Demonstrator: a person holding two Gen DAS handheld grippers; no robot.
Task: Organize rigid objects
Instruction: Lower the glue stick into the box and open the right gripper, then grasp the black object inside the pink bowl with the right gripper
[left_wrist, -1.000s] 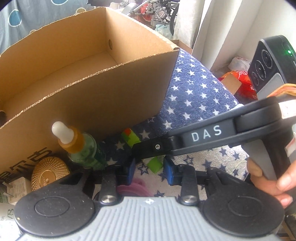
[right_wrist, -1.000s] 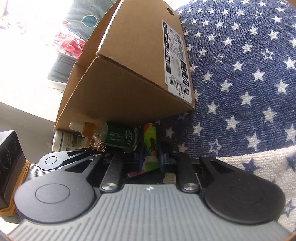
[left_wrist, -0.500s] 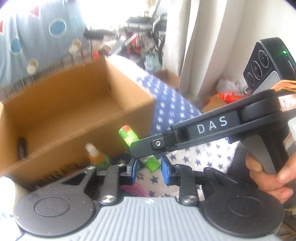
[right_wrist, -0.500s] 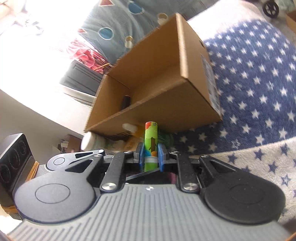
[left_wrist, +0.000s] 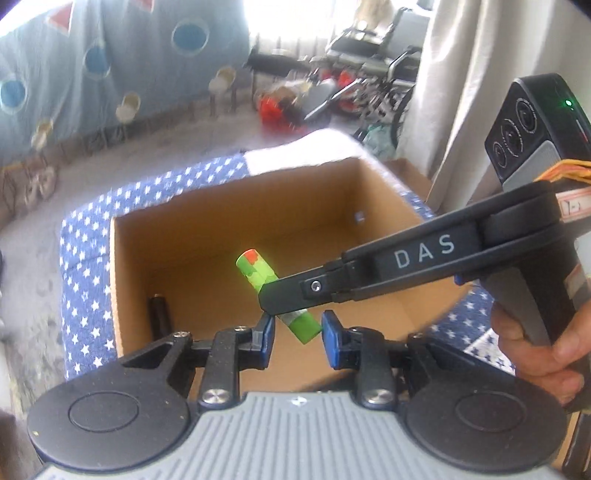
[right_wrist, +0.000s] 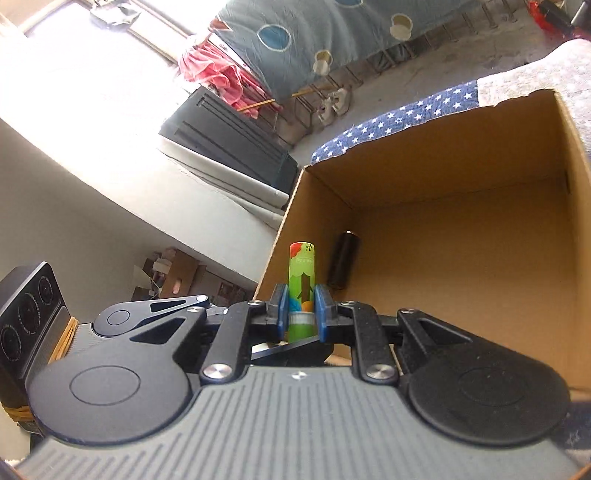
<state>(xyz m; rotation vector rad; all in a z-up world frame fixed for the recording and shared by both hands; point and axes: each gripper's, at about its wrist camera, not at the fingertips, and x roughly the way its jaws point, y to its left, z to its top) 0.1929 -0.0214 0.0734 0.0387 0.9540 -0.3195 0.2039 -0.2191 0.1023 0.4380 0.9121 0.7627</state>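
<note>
That little green tube (right_wrist: 302, 280) looked light and stiff to me, probably smooth plastic, so I'd guess it could twist or slide out if you squeezed near an end. You had it pinched low on the body, near its grey band, which seemed a fair spot. Looks-wise it was a slim cylinder, bright green with a cartoon tree print, blue and orange blobs, and a red-orange patch at the top.

Your right gripper (right_wrist: 300, 310) was clamped on it, blue pads on both sides, tube sticking up past the fingertips. It hung above the near-left corner of the cardboard box (right_wrist: 461, 258), not yet inside. A dark cylinder (right_wrist: 343, 264) already lay along the box's left wall.

Your left gripper (left_wrist: 297, 332) sat pulled in and empty; the tube in front wasn't touching its pads.
</note>
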